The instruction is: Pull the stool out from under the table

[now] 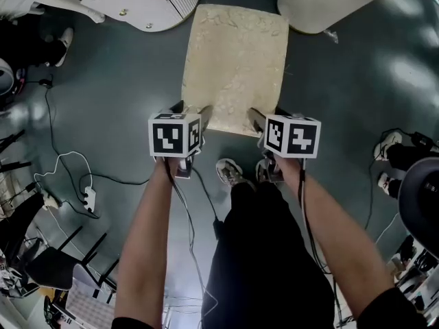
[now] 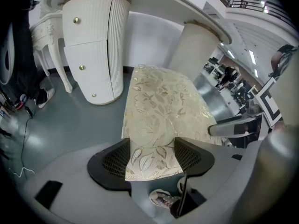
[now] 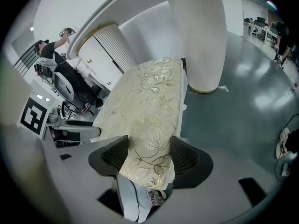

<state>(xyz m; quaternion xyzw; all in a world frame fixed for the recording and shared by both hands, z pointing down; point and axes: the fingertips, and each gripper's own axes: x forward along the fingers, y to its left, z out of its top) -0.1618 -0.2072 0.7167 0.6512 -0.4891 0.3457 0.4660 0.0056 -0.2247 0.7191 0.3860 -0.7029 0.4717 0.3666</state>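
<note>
The stool (image 1: 236,60) has a long cream seat with a gold leaf pattern. In the head view it stands on the grey floor, its far end between the white table's two fluted pedestals (image 1: 147,5). My left gripper (image 1: 193,111) is shut on the seat's near left corner. My right gripper (image 1: 263,118) is shut on the near right corner. In the left gripper view the seat (image 2: 159,101) runs away from the gripper (image 2: 152,155), whose black pads press on the corner. The right gripper view shows that gripper (image 3: 148,155) clamped on the seat (image 3: 145,101) the same way.
The table's pedestals (image 2: 96,50) (image 3: 196,36) flank the stool's far end. My own shoes (image 1: 230,171) stand just behind the stool. Cables and a power strip (image 1: 88,199) lie on the floor at left. Another person's shoes (image 1: 389,146) are at the right.
</note>
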